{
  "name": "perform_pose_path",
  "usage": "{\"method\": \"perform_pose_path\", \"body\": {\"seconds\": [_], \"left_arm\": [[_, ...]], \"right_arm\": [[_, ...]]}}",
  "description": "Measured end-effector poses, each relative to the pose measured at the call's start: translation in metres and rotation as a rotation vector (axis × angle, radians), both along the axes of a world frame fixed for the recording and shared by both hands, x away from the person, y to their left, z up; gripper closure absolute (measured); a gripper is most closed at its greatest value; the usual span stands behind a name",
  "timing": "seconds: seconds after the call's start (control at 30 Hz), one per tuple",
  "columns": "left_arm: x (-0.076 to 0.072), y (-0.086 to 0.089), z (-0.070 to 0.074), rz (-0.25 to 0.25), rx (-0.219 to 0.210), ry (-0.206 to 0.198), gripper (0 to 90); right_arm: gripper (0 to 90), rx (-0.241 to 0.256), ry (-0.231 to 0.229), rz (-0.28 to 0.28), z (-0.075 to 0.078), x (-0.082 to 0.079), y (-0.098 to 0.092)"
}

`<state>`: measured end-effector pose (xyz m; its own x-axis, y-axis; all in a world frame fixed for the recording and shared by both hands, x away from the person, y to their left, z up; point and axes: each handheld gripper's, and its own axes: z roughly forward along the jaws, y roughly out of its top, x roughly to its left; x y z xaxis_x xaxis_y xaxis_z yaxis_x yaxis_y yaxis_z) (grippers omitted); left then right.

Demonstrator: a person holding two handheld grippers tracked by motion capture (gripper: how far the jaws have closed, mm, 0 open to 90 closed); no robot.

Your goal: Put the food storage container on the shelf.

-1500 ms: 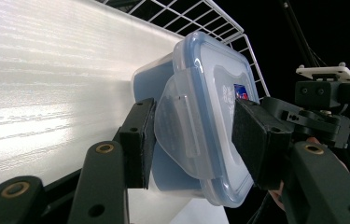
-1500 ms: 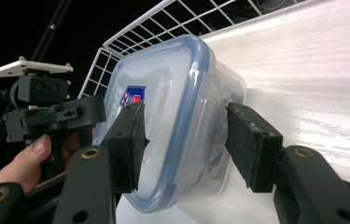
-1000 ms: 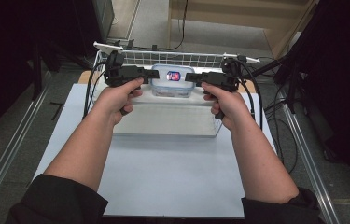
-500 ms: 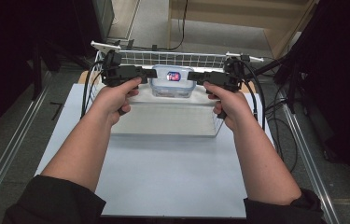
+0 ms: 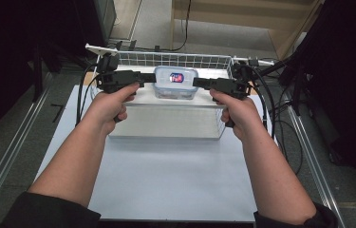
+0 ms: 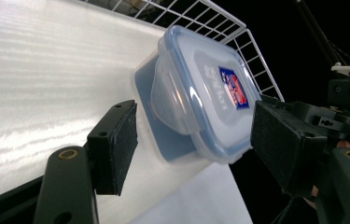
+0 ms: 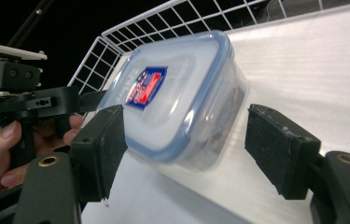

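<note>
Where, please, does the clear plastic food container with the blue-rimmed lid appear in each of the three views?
High view: clear plastic food container, top centre, between both grippers.
Left gripper view, centre-right, tilted.
Right gripper view, centre.
Shared landmark: white wire basket behind it.

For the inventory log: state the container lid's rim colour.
Blue rim on the container lid, clearest in the right gripper view.

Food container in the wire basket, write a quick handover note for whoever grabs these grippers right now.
Left gripper: open, jaws either side of the food container's left end, not clamped.
Right gripper: open, flanking its right end.
The container, lid on, sits on the white surface inside the wire basket, near the back wall.
Done: both grippers lined up.
Left: probably close both and lift it out.
</note>
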<state>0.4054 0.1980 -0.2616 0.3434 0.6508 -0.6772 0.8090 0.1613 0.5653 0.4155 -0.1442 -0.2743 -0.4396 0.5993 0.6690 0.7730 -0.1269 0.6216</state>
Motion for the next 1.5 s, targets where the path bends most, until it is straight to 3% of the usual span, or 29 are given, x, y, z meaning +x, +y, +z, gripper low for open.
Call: {"method": "perform_pose_path", "body": {"seconds": [0.13, 0.23, 0.4, 0.43, 0.47, 0.57, 0.67, 0.73, 0.77, 0.83, 0.9, 0.97, 1.13, 1.2, 1.23, 1.27, 1.3, 1.33, 1.37, 1.4, 1.43, 1.47, 1.5], "left_arm": [[-0.011, 0.002, 0.000, -0.007, 0.019, -0.021, 30.4], [-0.022, 0.001, 0.000, -0.024, 0.024, -0.057, 28.2], [-0.042, -0.005, -0.003, -0.041, 0.077, -0.133, 24.8], [-0.042, -0.005, -0.003, -0.041, 0.077, -0.133, 23.5], [-0.050, -0.005, -0.008, -0.043, 0.120, -0.167, 22.6], [-0.057, -0.005, -0.013, -0.047, 0.156, -0.196, 19.3], [-0.077, -0.002, -0.029, -0.049, 0.195, -0.269, 18.5], [-0.082, -0.001, -0.034, -0.050, 0.206, -0.282, 17.8], [-0.094, 0.001, -0.046, -0.058, 0.227, -0.314, 17.6], [-0.100, 0.001, -0.052, -0.057, 0.243, -0.330, 17.1], [-0.119, 0.003, -0.072, -0.060, 0.327, -0.358, 16.6], [-0.132, 0.005, -0.086, -0.052, 0.373, -0.359, 16.1], [-0.162, 0.018, -0.120, -0.028, 0.416, -0.372, 14.6], [-0.170, 0.023, -0.138, -0.039, 0.423, -0.344, 14.8], [-0.170, 0.023, -0.138, -0.039, 0.423, -0.344, 14.8], [-0.175, 0.027, -0.151, -0.033, 0.424, -0.332, 14.8], [-0.181, 0.032, -0.172, -0.019, 0.455, -0.303, 16.2], [-0.179, 0.033, -0.180, -0.056, 0.468, -0.252, 16.0], [-0.179, 0.033, -0.180, -0.056, 0.468, -0.252, 14.4], [-0.178, 0.034, -0.186, -0.071, 0.481, -0.228, 14.4], [-0.177, 0.035, -0.188, -0.059, 0.482, -0.231, 14.8], [-0.175, 0.035, -0.188, -0.055, 0.460, -0.221, 14.9], [-0.175, 0.035, -0.188, -0.055, 0.460, -0.221, 14.9]], "right_arm": [[26.1, -0.009, -0.017, -0.009, -0.002, -0.011, -0.004], [23.9, -0.024, -0.031, -0.027, -0.004, -0.021, -0.009], [22.2, -0.046, -0.057, -0.046, -0.011, -0.036, -0.018], [22.2, -0.046, -0.057, -0.046, -0.011, -0.036, -0.018], [21.6, -0.064, -0.082, -0.062, -0.014, -0.044, -0.021], [19.8, -0.101, -0.121, -0.075, -0.020, -0.054, -0.023], [18.0, -0.133, -0.163, -0.086, -0.031, -0.064, -0.026], [17.9, -0.146, -0.178, -0.092, -0.035, -0.069, -0.027], [18.1, -0.189, -0.218, -0.111, -0.045, -0.079, -0.029], [18.6, -0.210, -0.233, -0.121, -0.049, -0.082, -0.030], [18.1, -0.231, -0.279, -0.134, -0.069, -0.100, -0.035], [16.2, -0.232, -0.272, -0.127, -0.081, -0.110, -0.038], [14.6, -0.316, -0.365, -0.137, -0.120, -0.142, -0.044], [14.6, -0.322, -0.375, -0.135, -0.138, -0.154, -0.048], [14.6, -0.322, -0.375, -0.135, -0.138, -0.154, -0.048], [14.6, -0.327, -0.372, -0.141, -0.147, -0.160, -0.049], [14.2, -0.326, -0.406, -0.176, -0.168, -0.176, -0.056], [13.6, -0.333, -0.425, -0.182, -0.176, -0.181, -0.058], [13.6, -0.333, -0.425, -0.182, -0.176, -0.181, -0.058], [13.4, -0.365, -0.428, -0.156, -0.182, -0.183, -0.057], [13.6, -0.433, -0.433, -0.118, -0.185, -0.184, -0.056], [13.9, -0.445, -0.464, -0.140, -0.185, -0.184, -0.056], [13.9, -0.445, -0.464, -0.140, -0.185, -0.184, -0.056]]}}
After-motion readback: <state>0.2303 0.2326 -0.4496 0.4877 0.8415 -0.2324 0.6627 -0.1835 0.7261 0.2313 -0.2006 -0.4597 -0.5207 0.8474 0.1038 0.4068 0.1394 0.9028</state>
